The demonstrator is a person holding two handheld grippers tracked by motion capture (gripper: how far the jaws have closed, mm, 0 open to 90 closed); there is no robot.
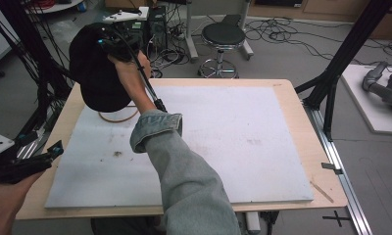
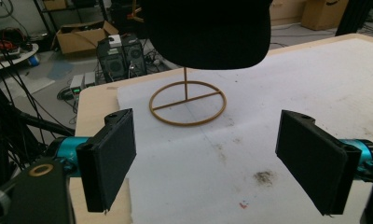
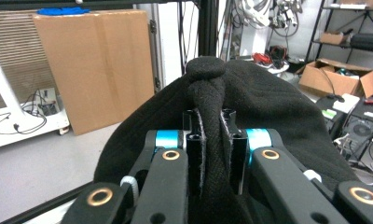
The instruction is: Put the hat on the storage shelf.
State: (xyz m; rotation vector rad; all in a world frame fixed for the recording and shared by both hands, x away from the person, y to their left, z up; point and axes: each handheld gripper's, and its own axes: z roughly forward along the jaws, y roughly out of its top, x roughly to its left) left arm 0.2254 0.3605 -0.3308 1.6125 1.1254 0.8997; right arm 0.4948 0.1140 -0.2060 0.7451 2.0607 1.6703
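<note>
High view: right tool pinching black cap above wooden stand; left tool spread wide.

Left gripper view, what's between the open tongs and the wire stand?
Only bare white mat with a dark smudge. The stand sits beyond, under the black cap.

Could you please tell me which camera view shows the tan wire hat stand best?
The left gripper view: the tan wire hat stand shows its ring base, crossbar and post under the black cap. The high view shows just an arc of its ring.
</note>
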